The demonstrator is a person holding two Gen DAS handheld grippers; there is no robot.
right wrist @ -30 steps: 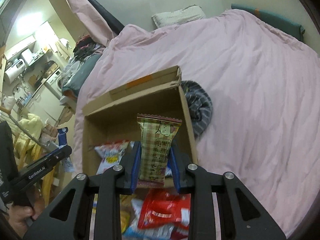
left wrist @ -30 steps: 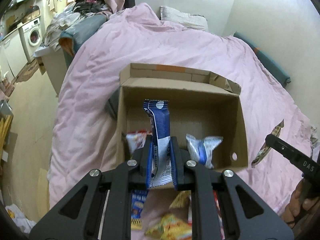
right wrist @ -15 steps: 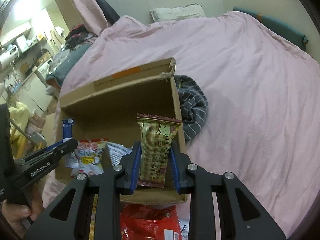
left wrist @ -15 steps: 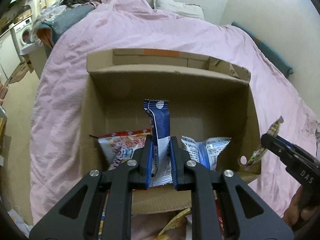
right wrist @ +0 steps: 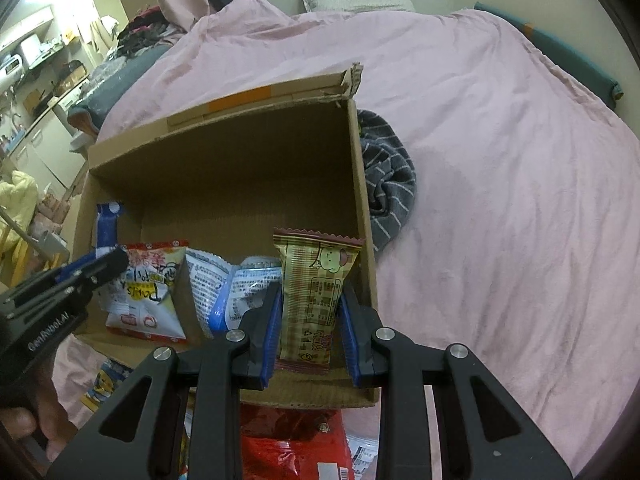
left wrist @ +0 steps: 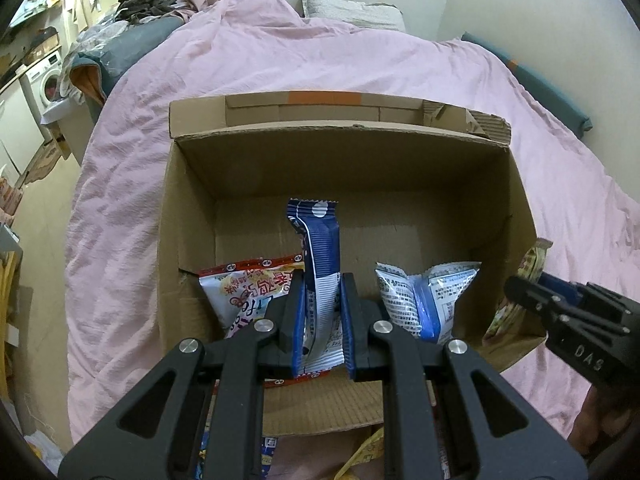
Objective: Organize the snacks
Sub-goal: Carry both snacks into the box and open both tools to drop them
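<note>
An open cardboard box sits on a pink duvet. My left gripper is shut on a blue and white snack packet, held upright inside the box near its front wall. My right gripper is shut on a tan plaid snack packet, upright in the box's right front corner. Inside the box lie a red and white snack bag and a white and blue bag. Each gripper also shows at the edge of the other's view.
More snack packets lie on the duvet in front of the box, among them a red one and a yellow one. A striped grey cloth rests against the box's right side. The bed's left edge drops to the floor.
Both grippers have come down and forward with their packets, from above the loose snacks to inside the box's front part. The box now fills more of both views.
</note>
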